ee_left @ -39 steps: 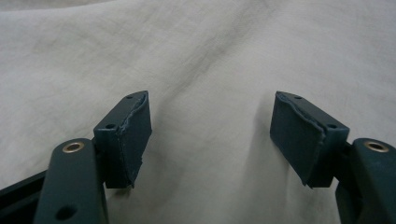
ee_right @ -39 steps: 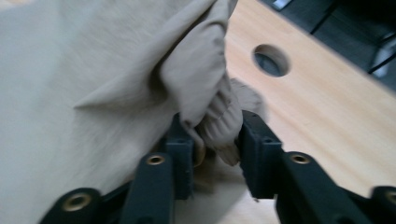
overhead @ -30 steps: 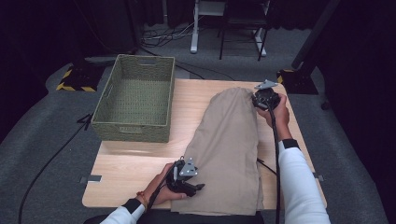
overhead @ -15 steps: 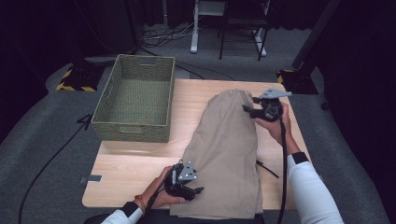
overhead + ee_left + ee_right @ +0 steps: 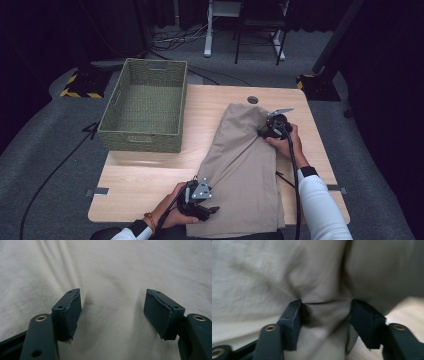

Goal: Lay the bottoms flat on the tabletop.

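Observation:
A beige garment [image 5: 245, 165] lies lengthwise on the right half of the wooden table [image 5: 145, 180]. My left gripper [image 5: 214, 210] rests at the garment's near left edge. Its jaws stand open just above flat fabric [image 5: 112, 270], with nothing pinched between the pads [image 5: 72, 310]. My right gripper [image 5: 262, 132] sits at the garment's far right edge, pointing left into the cloth. Its jaws have just been opening, and a bunched fold of fabric [image 5: 324, 312] bulges between them. Bare tabletop shows at the lower right of the right gripper view.
A green woven basket [image 5: 142, 142] stands on the far left part of the table, with nothing inside. A round cable hole [image 5: 252, 100] sits near the far edge. Grey carpet, cables and a desk frame [image 5: 207, 30] lie beyond the table.
My right gripper has come down and toward me from the garment's far end to its right edge, and now presses into the cloth. The left gripper has stayed put.

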The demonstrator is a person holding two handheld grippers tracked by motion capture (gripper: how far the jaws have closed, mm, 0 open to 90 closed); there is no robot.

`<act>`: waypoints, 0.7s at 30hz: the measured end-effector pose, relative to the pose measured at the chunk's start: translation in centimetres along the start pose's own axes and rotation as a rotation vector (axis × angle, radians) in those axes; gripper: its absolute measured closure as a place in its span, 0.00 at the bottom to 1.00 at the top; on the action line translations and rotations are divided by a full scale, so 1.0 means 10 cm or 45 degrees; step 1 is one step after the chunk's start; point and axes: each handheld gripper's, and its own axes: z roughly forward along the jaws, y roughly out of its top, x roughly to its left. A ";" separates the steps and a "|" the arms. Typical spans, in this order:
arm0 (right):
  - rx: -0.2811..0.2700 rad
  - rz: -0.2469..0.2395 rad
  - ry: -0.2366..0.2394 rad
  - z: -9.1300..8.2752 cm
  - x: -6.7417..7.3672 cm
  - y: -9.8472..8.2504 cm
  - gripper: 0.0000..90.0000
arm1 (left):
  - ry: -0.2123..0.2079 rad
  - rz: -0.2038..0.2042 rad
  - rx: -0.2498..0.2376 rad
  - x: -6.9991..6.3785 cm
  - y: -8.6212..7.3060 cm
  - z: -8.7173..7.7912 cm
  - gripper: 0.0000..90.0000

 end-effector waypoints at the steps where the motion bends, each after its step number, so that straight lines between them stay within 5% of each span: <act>1: -0.025 0.018 0.009 0.00 -0.03 -0.03 0.45 | 0.000 0.000 0.001 0.00 0.00 0.00 0.34; 4: -0.041 0.005 -0.012 -0.01 0.00 -0.06 0.45 | 0.000 0.016 0.012 0.00 0.01 0.00 0.34; 7: -0.055 -0.091 -0.082 -0.11 0.11 -0.03 0.41 | 0.011 0.006 0.054 0.00 0.03 -0.02 0.26; 12: -0.223 -0.125 -0.002 -0.58 0.24 -0.04 0.37 | 0.037 -0.025 -0.061 0.09 0.07 -0.22 0.21; 14: -0.265 -0.163 0.038 -0.74 0.34 -0.12 0.38 | 0.096 -0.055 -0.075 0.16 0.06 -0.28 0.21; 21: -0.171 -0.327 0.155 -0.86 0.76 -0.58 0.40 | 0.222 -0.126 -0.041 0.44 -0.03 -0.25 0.22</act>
